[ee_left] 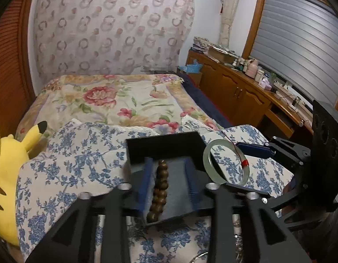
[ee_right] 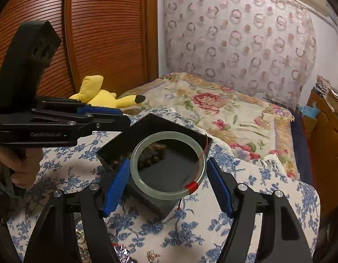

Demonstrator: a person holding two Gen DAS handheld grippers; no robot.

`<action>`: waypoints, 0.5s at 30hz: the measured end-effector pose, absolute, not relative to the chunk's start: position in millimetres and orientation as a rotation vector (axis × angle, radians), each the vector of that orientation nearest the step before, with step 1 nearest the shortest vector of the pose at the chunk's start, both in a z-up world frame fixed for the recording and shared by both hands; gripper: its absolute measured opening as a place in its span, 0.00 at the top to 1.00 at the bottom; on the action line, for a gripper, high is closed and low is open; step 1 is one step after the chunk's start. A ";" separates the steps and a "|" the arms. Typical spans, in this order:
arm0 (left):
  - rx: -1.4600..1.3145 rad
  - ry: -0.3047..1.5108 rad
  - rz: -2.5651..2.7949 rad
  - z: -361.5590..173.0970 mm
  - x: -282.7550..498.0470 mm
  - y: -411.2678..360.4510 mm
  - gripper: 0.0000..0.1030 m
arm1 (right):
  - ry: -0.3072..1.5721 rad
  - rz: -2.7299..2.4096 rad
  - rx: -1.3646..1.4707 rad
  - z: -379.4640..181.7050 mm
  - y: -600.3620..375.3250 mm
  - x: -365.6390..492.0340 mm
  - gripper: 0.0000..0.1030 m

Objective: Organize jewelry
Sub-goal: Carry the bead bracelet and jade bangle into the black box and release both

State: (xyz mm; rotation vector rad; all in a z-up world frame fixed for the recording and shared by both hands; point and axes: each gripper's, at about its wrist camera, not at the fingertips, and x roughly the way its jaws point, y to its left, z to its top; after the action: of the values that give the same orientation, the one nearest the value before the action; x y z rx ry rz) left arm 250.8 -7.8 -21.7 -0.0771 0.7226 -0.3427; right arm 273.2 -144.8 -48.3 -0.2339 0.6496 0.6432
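A black open box (ee_left: pixel 163 148) (ee_right: pixel 155 127) sits on a blue-flowered cloth. A brown bead bracelet (ee_left: pixel 159 191) hangs between the fingers of my left gripper (ee_left: pixel 169 171), over the box; whether the jaws clamp it I cannot tell. Beads (ee_right: pixel 153 156) show inside the box in the right wrist view. My right gripper (ee_right: pixel 169 171) is shut on a pale green jade bangle (ee_right: pixel 169 166) (ee_left: pixel 226 162) with a red thread winding (ee_right: pixel 192 186), held over the box's right side. The left gripper (ee_right: pixel 116 120) also shows in the right wrist view, at the box's left.
More jewelry (ee_right: pixel 83 241) lies on the cloth at the near edge. A yellow plush toy (ee_left: pixel 13 164) (ee_right: pixel 101 96) lies at the left. A floral bedspread (ee_left: pixel 125 100) stretches behind. A wooden cabinet (ee_left: pixel 234 92) with clutter stands at the right.
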 end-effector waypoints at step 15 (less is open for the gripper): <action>-0.040 0.727 -0.226 -37.9 234.0 28.2 0.29 | 0.731 0.672 -0.306 -73.9 -107.6 294.4 0.28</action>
State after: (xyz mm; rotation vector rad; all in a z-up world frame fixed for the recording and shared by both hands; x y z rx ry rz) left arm 234.0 28.2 -37.9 -0.0400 0.7265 -0.2259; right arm 294.4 -107.6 -73.9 -0.3061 0.7313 0.6719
